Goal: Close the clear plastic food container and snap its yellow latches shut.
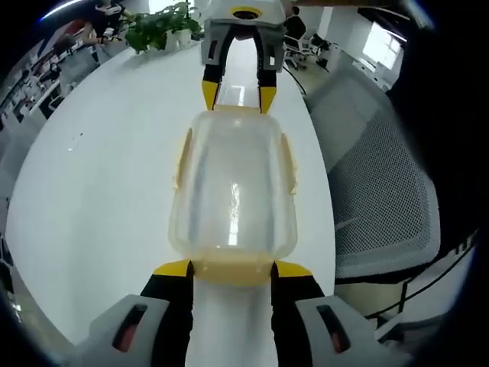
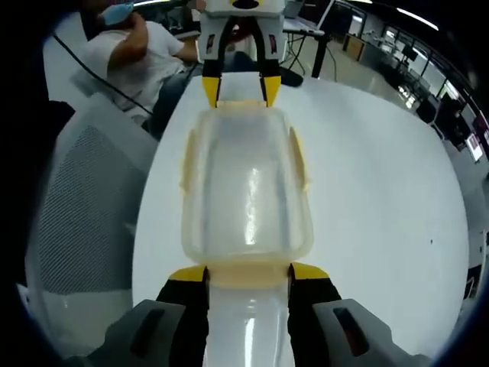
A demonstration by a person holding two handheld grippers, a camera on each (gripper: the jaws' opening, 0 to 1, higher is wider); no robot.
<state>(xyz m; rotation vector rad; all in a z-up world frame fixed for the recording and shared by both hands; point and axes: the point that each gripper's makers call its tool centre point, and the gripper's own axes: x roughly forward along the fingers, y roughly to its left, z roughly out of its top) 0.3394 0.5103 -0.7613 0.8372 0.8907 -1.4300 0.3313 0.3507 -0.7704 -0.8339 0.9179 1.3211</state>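
Left gripper: black jaws with yellow tips [image 1: 232,269], spread about as wide as the container's short end, a tip at each corner of the near end latch — gripping nothing, though whether the tips touch the plastic I cannot tell.
Right gripper: same build [image 2: 248,273], jaws spread alike at the opposite short end; seen from the left gripper view it stands at the far end of the container [image 1: 238,93].
Container: clear rectangular plastic food container with a pale yellow rim [image 1: 233,195], lid on top, lying on the white table [image 1: 99,199] directly between the two grippers.
Long axis: runs straight from one gripper to the other — each gripper looks along it, so neither is nearer; each has its own end.
End latches: yellow flap at the left gripper's end [image 1: 233,271], another at the right gripper's end [image 2: 248,274]; both appear not yet snapped, as a judgement.
Side latches: yellow flaps [image 2: 298,160] on the container's long sides, off to either side of both grippers.
Beside the container: grey mesh office chair [image 1: 382,199] past the table edge.
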